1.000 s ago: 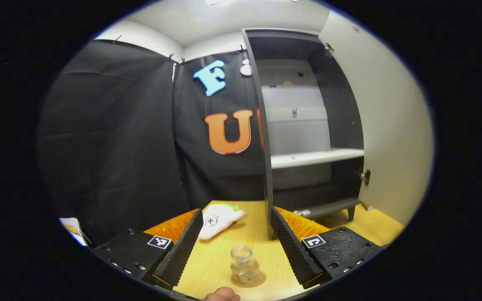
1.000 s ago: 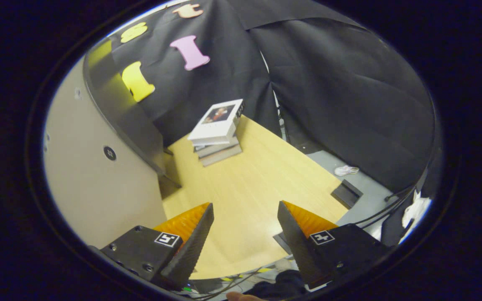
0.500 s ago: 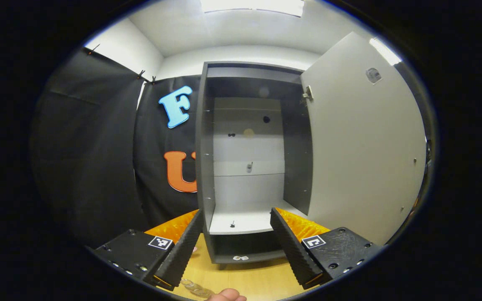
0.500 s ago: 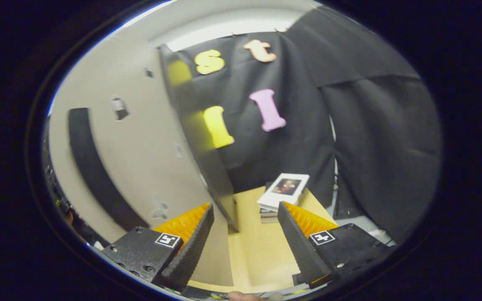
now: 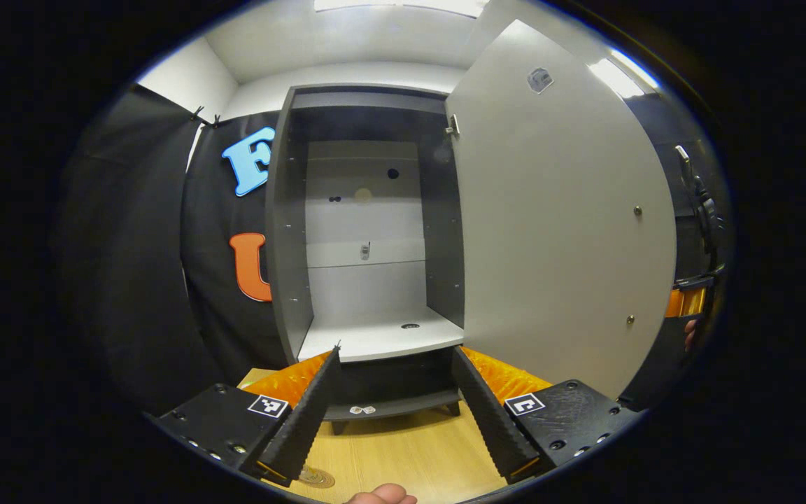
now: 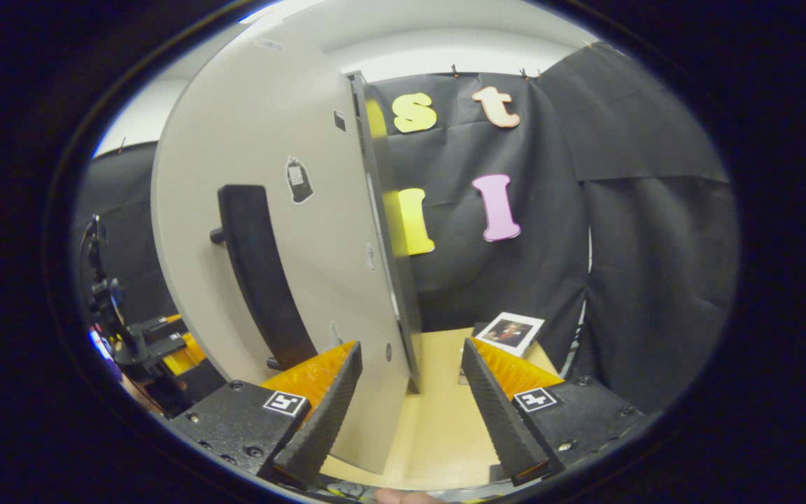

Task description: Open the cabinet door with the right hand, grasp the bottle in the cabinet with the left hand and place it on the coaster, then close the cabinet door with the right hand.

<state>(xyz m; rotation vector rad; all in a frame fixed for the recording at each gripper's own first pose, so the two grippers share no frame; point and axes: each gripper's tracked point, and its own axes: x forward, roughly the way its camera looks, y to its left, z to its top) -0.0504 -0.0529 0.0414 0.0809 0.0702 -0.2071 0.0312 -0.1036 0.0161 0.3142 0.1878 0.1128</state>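
Note:
The grey cabinet [image 5: 291, 231] stands open, its white shelf [image 5: 375, 339] bare. Its pale door [image 5: 557, 231] hangs swung out to the right. My left gripper [image 5: 396, 413] is open and faces the cabinet with nothing between its fingers. A round sliver of the coaster [image 5: 317, 479] peeks out beside the left finger; the bottle is hidden. My right gripper [image 6: 410, 413] is open, facing the outer face of the door [image 6: 263, 140] just right of its black handle [image 6: 256, 273]. That gripper [image 5: 686, 302] also shows beyond the door's free edge.
A stack of books [image 6: 511, 332] lies on the wooden table [image 6: 438, 420] right of the cabinet's dark side panel [image 6: 389, 231]. The left gripper [image 6: 158, 346] shows past the door's left edge. A fingertip [image 5: 382, 495] sits at the bottom.
The left view has swung up from the bottle on the coaster to the open cabinet. The right view has turned from the table and books onto the door's outer face and handle.

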